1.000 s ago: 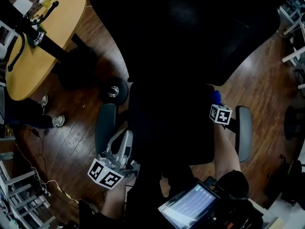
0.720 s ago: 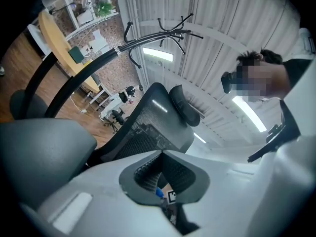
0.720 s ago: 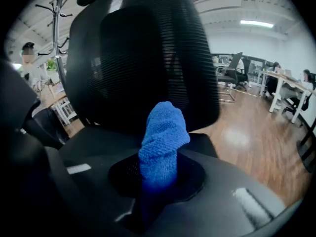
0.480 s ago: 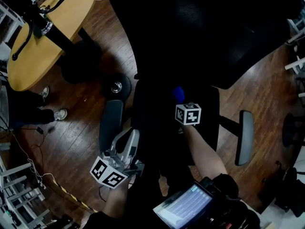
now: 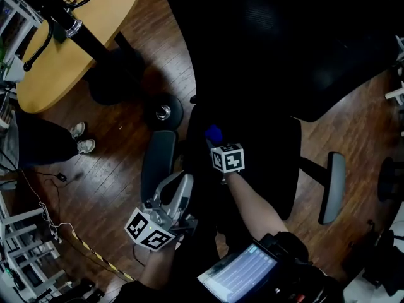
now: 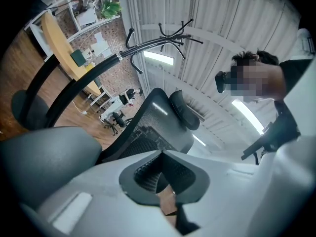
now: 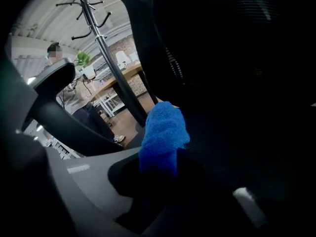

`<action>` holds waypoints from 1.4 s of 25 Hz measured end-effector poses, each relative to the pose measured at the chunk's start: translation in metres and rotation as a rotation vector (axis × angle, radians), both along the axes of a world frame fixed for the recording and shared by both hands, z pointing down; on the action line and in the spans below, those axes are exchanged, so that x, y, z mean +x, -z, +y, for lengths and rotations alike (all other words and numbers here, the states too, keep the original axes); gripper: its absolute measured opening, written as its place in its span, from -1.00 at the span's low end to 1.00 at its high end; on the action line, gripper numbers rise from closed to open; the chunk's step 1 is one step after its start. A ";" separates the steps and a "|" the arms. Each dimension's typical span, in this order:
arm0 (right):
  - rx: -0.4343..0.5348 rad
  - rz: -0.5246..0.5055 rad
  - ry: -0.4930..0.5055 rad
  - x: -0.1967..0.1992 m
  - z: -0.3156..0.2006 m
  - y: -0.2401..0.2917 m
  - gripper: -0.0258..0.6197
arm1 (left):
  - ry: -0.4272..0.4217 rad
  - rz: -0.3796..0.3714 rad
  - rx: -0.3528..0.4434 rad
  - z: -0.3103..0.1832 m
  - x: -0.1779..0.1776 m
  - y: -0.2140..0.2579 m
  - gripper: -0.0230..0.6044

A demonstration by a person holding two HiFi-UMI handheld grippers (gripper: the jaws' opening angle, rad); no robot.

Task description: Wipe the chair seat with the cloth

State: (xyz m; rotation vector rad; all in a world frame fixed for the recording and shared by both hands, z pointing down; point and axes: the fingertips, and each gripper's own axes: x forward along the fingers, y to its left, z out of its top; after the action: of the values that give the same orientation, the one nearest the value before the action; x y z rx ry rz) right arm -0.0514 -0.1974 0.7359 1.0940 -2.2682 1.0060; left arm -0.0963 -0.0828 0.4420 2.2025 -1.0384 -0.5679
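Observation:
A black office chair fills the head view, its seat [image 5: 265, 169] below the wide backrest [image 5: 284, 43]. My right gripper [image 5: 218, 145] is over the seat's left part, shut on a blue cloth [image 5: 213, 133] that touches the seat. In the right gripper view the cloth [image 7: 163, 130] bulges out between the jaws of the right gripper [image 7: 159, 162]. My left gripper [image 5: 179, 188] hovers beside the left armrest [image 5: 158, 163], jaws together and holding nothing. In the left gripper view the left gripper [image 6: 160, 154] points up at the mesh backrest [image 6: 148, 127].
A round wooden table [image 5: 69, 49] and a black coat rack [image 5: 69, 21] stand at the upper left. A person's shoes [image 5: 82, 141] are beside it. The chair's right armrest [image 5: 332, 187] sticks out at the right. A tablet [image 5: 238, 273] hangs at my chest.
My right gripper has slid the blue cloth leftward across the seat, from the right armrest side to the left part. The left gripper has stayed by the left armrest.

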 end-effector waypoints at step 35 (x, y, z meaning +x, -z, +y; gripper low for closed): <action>-0.010 0.058 -0.266 0.140 0.032 0.014 -0.76 | -0.026 -0.006 0.007 0.003 0.008 -0.002 -0.95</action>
State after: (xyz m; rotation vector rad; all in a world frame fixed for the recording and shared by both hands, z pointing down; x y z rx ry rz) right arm 0.0890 -0.1650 0.7215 1.4298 -2.1079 1.0688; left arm -0.0882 -0.0795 0.4445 2.2218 -1.0109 -0.5544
